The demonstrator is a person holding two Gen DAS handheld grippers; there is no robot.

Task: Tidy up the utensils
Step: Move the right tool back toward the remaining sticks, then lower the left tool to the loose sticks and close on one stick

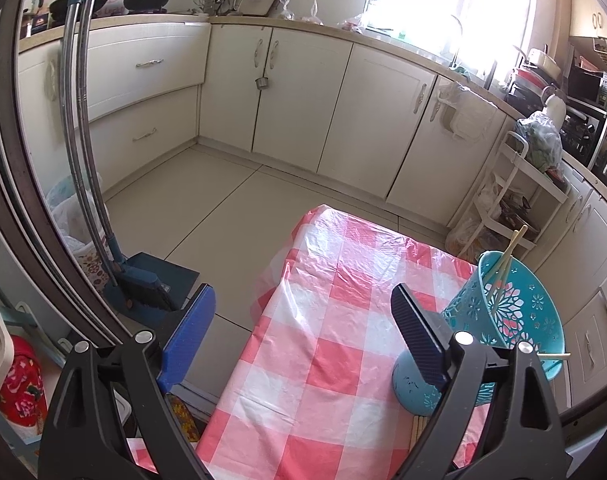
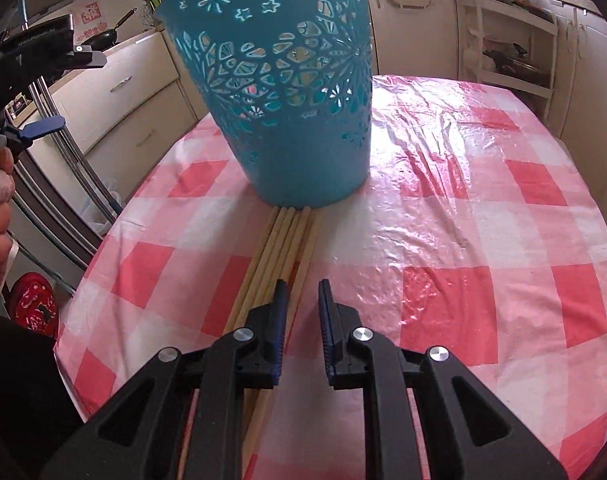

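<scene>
Wooden chopsticks (image 2: pixel 277 248) run lengthwise toward the basket (image 2: pixel 287 92); my right claw (image 2: pixel 301 292) hangs narrowed, holding nothing, just right of them.

Pale wooden chopsticks (image 2: pixel 281 240) bundled flat against upright teal basket (image 2: pixel 287 92)

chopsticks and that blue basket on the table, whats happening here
A person holding a gripper in each hand is sorting utensils on a table with a pink checked cloth. A row of wooden chopsticks lies flat, its far ends against the base of the teal basket, which already holds a few chopsticks. The right gripper is low over the row's right edge, its jaws narrow with one chopstick between them, though a firm grip isn't clear. The left gripper is wide open and empty beside the basket.
</scene>
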